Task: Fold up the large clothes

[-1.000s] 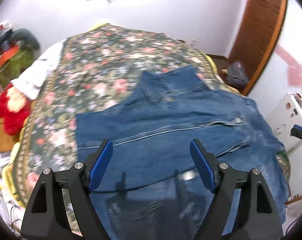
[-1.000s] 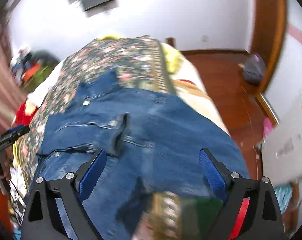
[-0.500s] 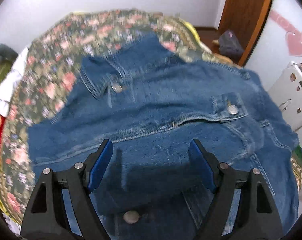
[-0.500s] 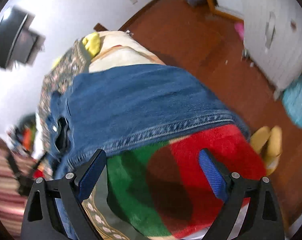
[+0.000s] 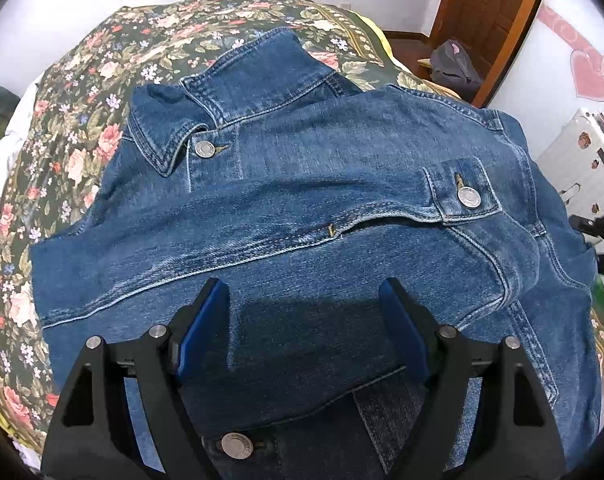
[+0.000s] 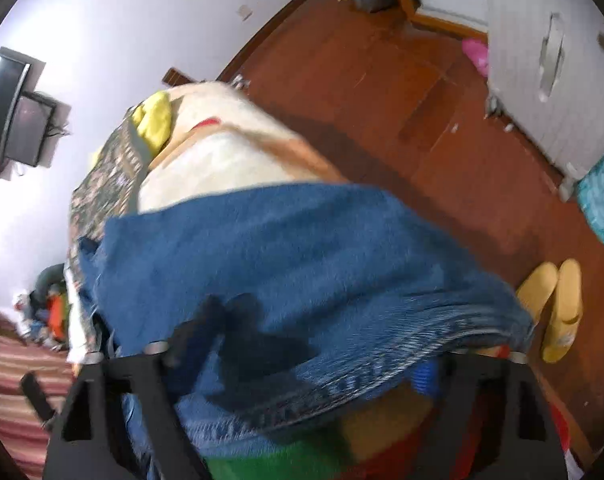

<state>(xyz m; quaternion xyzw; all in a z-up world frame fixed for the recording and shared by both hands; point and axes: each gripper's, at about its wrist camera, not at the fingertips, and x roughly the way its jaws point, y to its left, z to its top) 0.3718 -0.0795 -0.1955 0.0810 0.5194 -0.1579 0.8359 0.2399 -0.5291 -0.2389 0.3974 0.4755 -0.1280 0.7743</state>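
A blue denim jacket [image 5: 302, 208] lies spread front-up on the bed's floral bedspread [image 5: 74, 132], collar toward 11 o'clock, chest pocket toward 3 o'clock. The left claw [image 5: 304, 328] hovers over the jacket's lower front, jaws wide apart with nothing between them. In the blurred right wrist view, the right claw [image 6: 302, 364] has just been closing; the jacket's hem lies between its jaws, but whether the pads press it I cannot tell. Yellow slippers [image 6: 554, 308] sit on the floor at 3 o'clock.

Blue denim jacket [image 5: 322, 208]: coarse matt cloth, shiny metal snap buttons [image 5: 468, 197]; under it floral woven bedspread [image 5: 82, 120], matt; beside bedspread glossy red-brown wooden floor [image 6: 382, 80]
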